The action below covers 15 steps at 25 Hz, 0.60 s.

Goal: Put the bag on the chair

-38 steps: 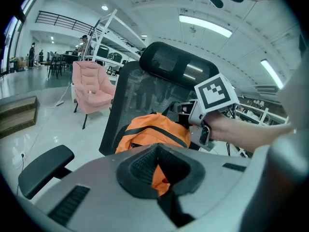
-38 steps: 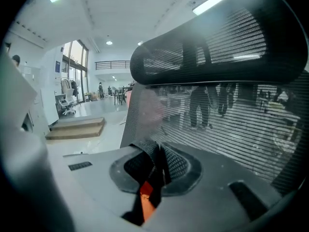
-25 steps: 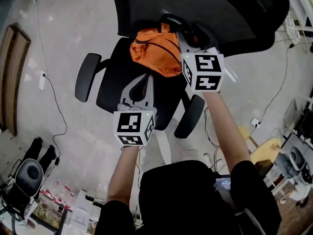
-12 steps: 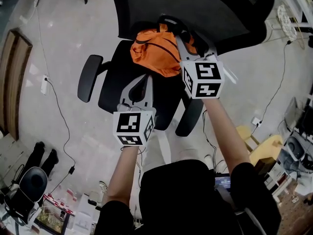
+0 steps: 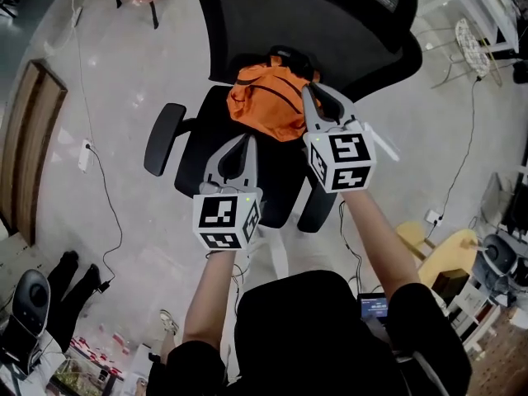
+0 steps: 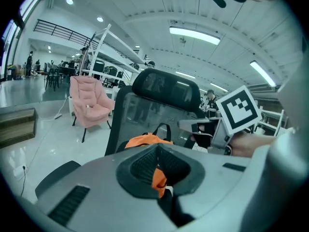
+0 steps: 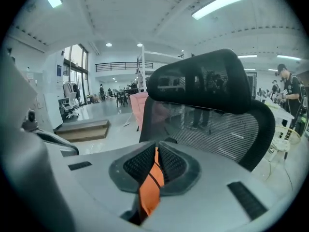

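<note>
The orange bag [image 5: 272, 97] with black straps lies on the seat of the black office chair [image 5: 206, 151], against its mesh back [image 5: 313, 23]. My right gripper [image 5: 308, 93] hovers over the bag's right edge. Its jaws have just been closing and now stand shut, gripping nothing. In the right gripper view [image 7: 155, 166] only a sliver of the orange bag [image 7: 149, 195] shows through the slit. My left gripper [image 5: 247, 139] is shut above the seat's front, short of the bag. Orange shows behind its pads in the left gripper view [image 6: 157, 166].
The chair's armrests [image 5: 162, 139] [image 5: 318, 205] stick out at both sides of the seat. A pink armchair [image 6: 89, 103] stands behind the chair. Cables [image 5: 107, 196] trail across the grey floor and a low wooden platform [image 5: 25, 155] lies at the far left.
Both grippers have lifted away from the seat. The right one has drawn back from the bag's right side. The bag stays on the chair.
</note>
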Tool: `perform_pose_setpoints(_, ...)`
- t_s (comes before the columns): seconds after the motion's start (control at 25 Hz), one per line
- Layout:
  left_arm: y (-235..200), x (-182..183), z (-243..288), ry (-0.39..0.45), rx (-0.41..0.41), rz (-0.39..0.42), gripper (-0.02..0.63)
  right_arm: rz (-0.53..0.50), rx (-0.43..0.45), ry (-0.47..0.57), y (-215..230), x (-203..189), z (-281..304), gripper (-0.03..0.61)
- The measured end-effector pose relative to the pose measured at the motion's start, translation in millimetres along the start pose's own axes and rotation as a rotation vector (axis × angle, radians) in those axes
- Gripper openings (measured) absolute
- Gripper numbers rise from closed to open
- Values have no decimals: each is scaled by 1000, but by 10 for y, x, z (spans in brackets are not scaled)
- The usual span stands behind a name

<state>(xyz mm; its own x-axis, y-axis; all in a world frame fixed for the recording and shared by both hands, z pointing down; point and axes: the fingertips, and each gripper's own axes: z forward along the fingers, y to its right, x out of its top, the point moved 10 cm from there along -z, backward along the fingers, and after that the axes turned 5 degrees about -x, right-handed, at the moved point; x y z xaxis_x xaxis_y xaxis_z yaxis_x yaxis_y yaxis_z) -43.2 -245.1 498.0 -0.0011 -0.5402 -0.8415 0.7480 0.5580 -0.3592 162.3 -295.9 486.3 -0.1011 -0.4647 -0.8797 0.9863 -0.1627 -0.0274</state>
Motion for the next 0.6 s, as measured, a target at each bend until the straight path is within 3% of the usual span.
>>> perform_pose_setpoints(0.6, 496, 317, -1106, 127, 7, 73, 11, 3, 64, 136, -579, 366, -1302, 2)
